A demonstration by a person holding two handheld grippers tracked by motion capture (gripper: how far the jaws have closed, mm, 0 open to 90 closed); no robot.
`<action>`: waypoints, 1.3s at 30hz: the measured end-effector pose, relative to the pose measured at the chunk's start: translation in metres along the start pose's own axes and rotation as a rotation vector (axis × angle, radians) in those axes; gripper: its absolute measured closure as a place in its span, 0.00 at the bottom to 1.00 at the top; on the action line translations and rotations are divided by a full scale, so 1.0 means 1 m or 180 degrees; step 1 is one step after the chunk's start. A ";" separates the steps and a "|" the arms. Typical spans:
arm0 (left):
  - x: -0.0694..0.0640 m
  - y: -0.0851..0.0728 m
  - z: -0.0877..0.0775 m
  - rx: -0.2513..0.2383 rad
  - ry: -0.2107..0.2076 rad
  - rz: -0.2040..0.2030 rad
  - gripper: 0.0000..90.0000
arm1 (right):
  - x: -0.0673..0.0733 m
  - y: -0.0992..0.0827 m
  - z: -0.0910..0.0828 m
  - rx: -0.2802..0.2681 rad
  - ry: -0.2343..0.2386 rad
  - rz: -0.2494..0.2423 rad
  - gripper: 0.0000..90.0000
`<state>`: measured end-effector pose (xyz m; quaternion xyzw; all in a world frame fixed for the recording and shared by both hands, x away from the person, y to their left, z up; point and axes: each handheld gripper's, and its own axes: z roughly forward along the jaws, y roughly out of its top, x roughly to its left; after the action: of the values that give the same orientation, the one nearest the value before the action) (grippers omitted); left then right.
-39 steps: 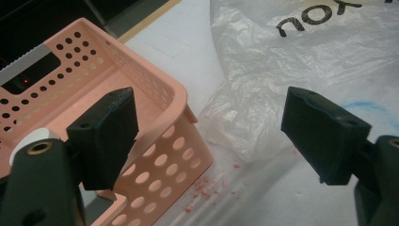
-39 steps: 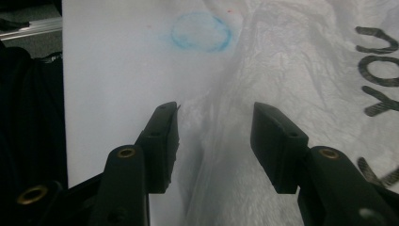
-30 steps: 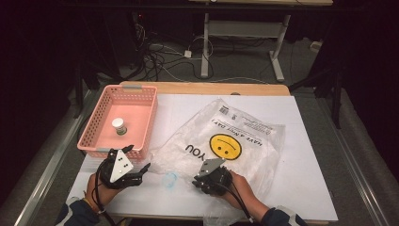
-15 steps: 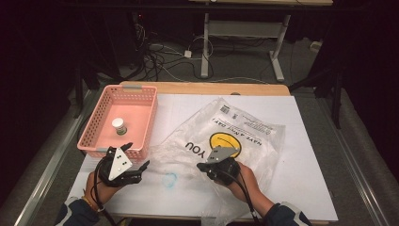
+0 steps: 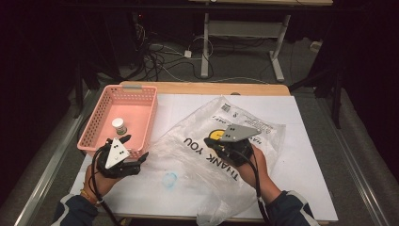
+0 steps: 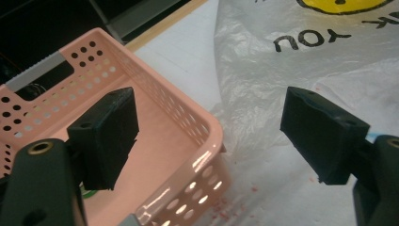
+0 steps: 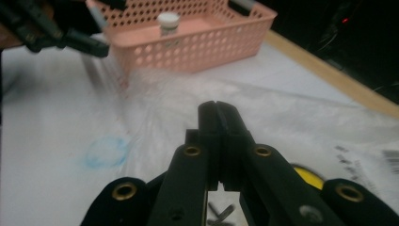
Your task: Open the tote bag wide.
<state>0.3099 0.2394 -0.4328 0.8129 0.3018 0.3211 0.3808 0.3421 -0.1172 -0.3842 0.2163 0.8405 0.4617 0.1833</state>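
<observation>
**Bag on table, basket at its 9 o'clock**

Right gripper over plastic bag, fingers together; whether film is pinched, cannot tell. Left gripper fingers apart at pink basket near corner. Bare table at the bag's 3 o'clock.

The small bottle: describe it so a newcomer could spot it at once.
Find the pink basket at the table's left edge, beside the clear bag. The bottle stands upright inside it, white-capped and the only thing in the basket.
</observation>
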 end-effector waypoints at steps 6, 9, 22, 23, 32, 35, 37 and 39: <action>-0.008 -0.007 -0.002 0.0061 -0.0059 0.0041 0.21 | 0.027 -0.027 0.018 0.0424 0.0269 -0.0131 0.62; -0.010 -0.010 -0.004 0.0063 -0.0080 0.0028 0.21 | 0.037 -0.030 0.018 0.0474 0.0414 -0.0168 0.48; -0.011 -0.011 -0.006 0.0055 -0.0116 0.0046 0.21 | 0.041 -0.049 0.038 0.1105 0.0335 -0.0460 0.70; -0.011 -0.011 -0.006 0.0058 -0.0122 0.0048 0.21 | 0.040 -0.050 0.039 0.1143 0.0338 -0.0460 0.76; -0.009 -0.009 -0.005 0.0050 -0.0125 0.0053 0.21 | 0.029 -0.046 0.032 0.0999 0.0084 -0.0484 1.00; -0.006 -0.004 -0.003 0.0032 -0.0102 0.0057 0.21 | 0.021 -0.041 0.026 0.0830 -0.0071 -0.0419 1.00; -0.005 -0.002 -0.003 0.0012 -0.0092 0.0059 0.21 | 0.015 -0.037 0.023 0.0762 -0.0169 -0.0389 1.00; -0.001 0.004 -0.002 -0.0040 -0.0079 0.0047 0.21 | 0.009 -0.033 0.019 0.0680 -0.0249 -0.0375 1.00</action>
<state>0.3088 0.2368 -0.4288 0.8166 0.2889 0.3157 0.3873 0.3382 -0.1152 -0.4235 0.2027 0.8883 0.3492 0.2188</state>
